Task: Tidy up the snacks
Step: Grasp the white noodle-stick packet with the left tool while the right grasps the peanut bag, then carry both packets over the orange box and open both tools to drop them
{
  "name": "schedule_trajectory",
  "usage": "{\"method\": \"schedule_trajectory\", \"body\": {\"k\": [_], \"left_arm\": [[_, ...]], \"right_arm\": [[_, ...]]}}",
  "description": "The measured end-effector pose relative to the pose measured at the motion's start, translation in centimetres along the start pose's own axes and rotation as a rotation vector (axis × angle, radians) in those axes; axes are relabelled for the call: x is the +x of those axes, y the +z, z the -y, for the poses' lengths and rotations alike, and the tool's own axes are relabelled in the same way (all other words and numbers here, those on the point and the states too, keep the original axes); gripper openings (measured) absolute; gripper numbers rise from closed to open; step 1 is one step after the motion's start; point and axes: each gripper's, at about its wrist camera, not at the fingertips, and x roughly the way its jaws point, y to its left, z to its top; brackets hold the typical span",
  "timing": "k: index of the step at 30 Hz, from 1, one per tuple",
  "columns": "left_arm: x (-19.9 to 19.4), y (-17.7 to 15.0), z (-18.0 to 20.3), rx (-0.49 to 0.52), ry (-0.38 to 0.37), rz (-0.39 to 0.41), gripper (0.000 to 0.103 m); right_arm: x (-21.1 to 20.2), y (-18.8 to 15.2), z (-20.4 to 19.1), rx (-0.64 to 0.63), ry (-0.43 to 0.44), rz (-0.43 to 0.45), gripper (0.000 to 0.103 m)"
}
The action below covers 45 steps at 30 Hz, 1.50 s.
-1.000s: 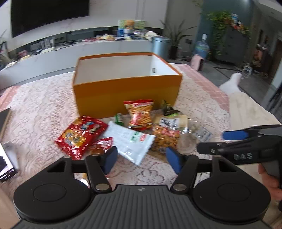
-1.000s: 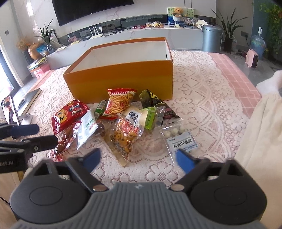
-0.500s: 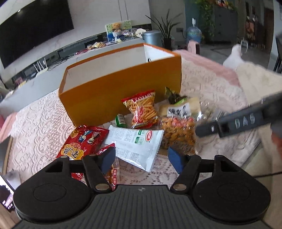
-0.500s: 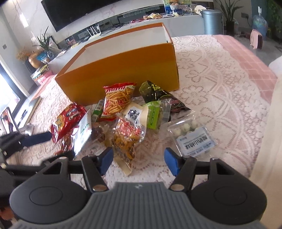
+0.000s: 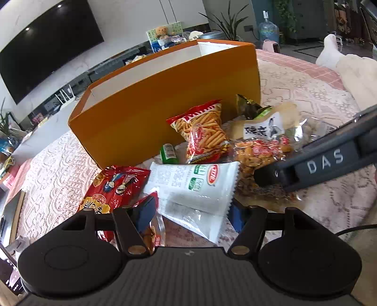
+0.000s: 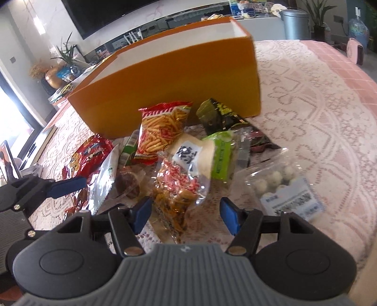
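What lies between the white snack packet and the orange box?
In the left wrist view, a small green packet and a red bag of snack sticks lie between the white packet and the orange box.

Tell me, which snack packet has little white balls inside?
The clear packet with a white label, lying farthest right on the lace cloth. The other packets hold orange sticks, nuts or are opaque.

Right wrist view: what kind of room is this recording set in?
Most likely a home living room: a large wall-mounted TV above a long low media console, potted plants, and a table under a lace tablecloth.
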Motion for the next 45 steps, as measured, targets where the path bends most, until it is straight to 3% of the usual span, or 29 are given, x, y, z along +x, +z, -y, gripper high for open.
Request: {"method": "schedule_trajectory", "body": {"k": [4, 7, 9, 15, 23, 27, 33, 41, 45], "left_arm": [[0.2, 0.0, 0.3, 0.012, -0.005, 0.019, 0.072], [-0.1, 0.0, 0.3, 0.019, -0.015, 0.031, 0.060], [-0.5, 0.0, 0.2, 0.023, -0.005, 0.045, 0.053], [-2.3, 0.5, -1.0, -0.013, 0.044, 0.101, 0.043], [-1.9, 1.3, -1.5, 0.020, 0.097, 0.103, 0.042], [-1.4, 1.6, -1.6, -0.011, 0.084, 0.078, 0.024], [-2.0, 1.7, -2.1, -0.047, 0.085, 0.072, 0.010], [-5.0, 2.0, -3.6, -0.146, 0.055, 0.125, 0.007], [-6.5, 2.5, -3.8, -0.169, 0.078, 0.165, 0.007]], "right_arm": [[1.0, 0.0, 0.1, 0.005, 0.014, 0.001, 0.057], [1.2, 0.0, 0.1, 0.006, 0.031, 0.006, 0.048], [1.1, -0.1, -0.1, -0.008, 0.046, 0.008, 0.036], [0.5, -0.4, -1.2, -0.082, 0.031, 0.029, 0.033], [-0.7, -0.5, -1.7, -0.105, 0.041, 0.049, 0.026], [-1.0, -0.5, -1.9, -0.110, 0.046, 0.050, 0.024], [-1.6, -0.6, -1.9, -0.114, 0.051, 0.054, 0.023], [-3.3, -0.2, -2.3, -0.074, 0.074, 0.064, 0.022], [-4.8, -0.1, -2.9, -0.089, 0.066, 0.103, 0.022]]}}
